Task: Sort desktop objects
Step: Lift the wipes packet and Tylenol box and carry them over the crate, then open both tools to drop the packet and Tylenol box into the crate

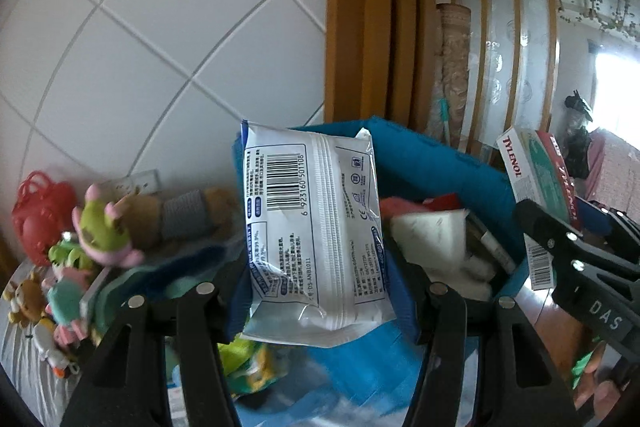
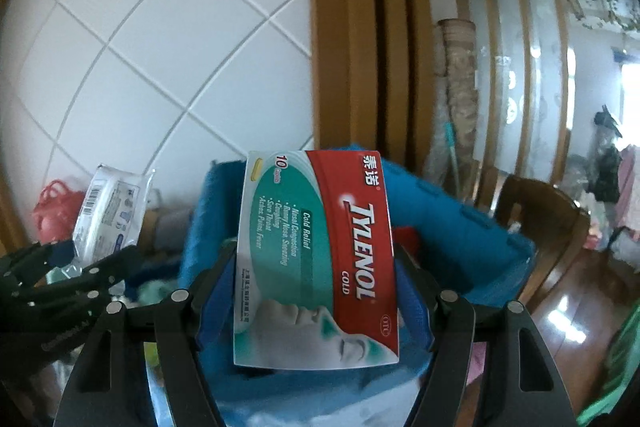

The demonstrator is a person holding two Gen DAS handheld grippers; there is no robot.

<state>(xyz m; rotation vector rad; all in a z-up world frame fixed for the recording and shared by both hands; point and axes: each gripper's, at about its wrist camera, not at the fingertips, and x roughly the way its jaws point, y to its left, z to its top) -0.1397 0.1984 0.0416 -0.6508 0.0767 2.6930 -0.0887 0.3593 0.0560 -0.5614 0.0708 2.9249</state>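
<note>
Both grippers are raised side by side over one blue fabric bin (image 1: 448,163), each pointing forward toward the white tiled wall (image 1: 140,39) with its load standing upright between the fingers. The left gripper (image 1: 316,287) is clamped on one white wipes pack (image 1: 312,231), barcode side facing the camera, its lower edges pinched between the blue finger pads (image 1: 234,307); the pack hangs in front of the bin's near left corner. The right gripper (image 2: 316,295) is clamped on one medicine box (image 2: 320,259), red and green with "TYLENOL COLD" printed along it, held by its long edges above the bin's near wall. In the left wrist view the right gripper and its box show at the right edge, just beside the bin; in the right wrist view the left gripper and its pack show at the left edge, so the two tools are near each other but apart. Inside the bin lie one white folded cloth or tissue bundle (image 1: 436,239), something red behind it, and one pen-like stick (image 1: 496,251) along the right wall. Left of the bin, a cluster of small plush toys (image 1: 108,231) lies on the desk; their number cannot be told through the blur, though one green and pink one stands out. One red net bag (image 1: 40,215) sits behind them against the wall.
</note>
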